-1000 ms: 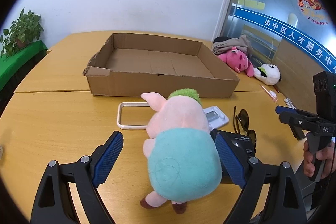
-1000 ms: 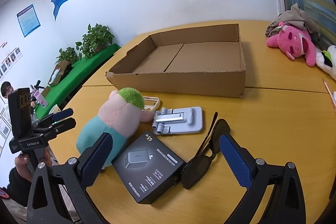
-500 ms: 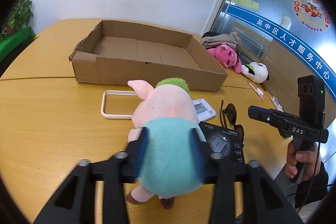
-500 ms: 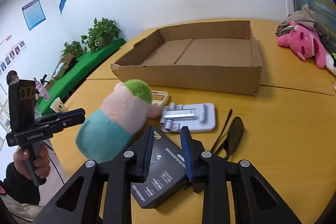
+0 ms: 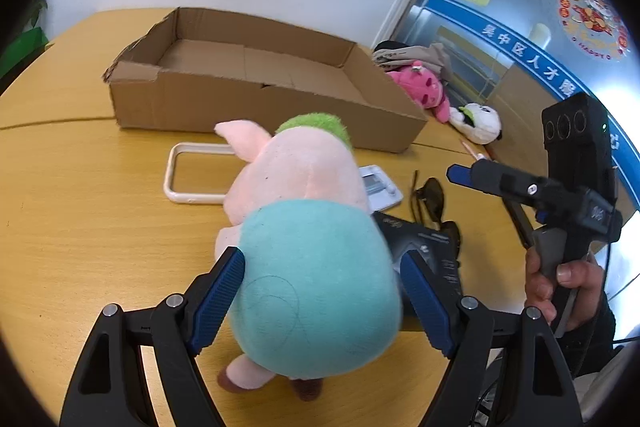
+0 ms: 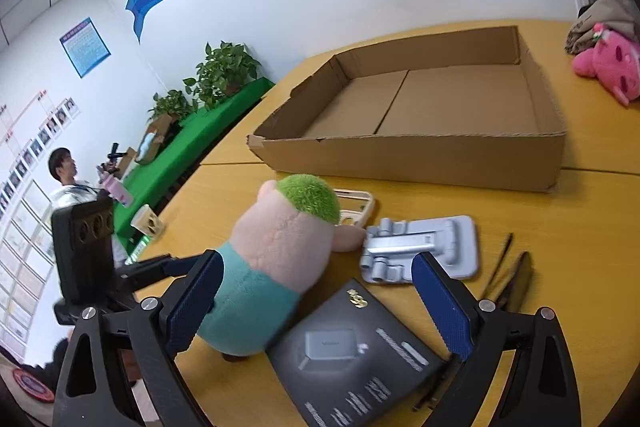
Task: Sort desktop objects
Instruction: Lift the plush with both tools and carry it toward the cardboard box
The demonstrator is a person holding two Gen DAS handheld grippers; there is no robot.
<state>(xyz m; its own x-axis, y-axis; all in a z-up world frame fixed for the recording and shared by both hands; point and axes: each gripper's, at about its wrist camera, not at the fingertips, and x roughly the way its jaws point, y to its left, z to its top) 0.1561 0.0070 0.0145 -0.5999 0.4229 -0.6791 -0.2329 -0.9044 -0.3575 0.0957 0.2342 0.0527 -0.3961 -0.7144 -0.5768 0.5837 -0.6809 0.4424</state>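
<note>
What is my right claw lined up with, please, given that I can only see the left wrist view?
Observer: The right claw is open, and the black charger box lies on the table between its fingers.
Operator: Thank you. Is that box touching the plush pig?
Observer: It appears so. The plush pig has its teal body pressed against the box's nearest edge.
Operator: And what is hidden behind the pig's head?
Observer: A grey phone stand, folded flat, with one pink ear touching its near end.
</note>
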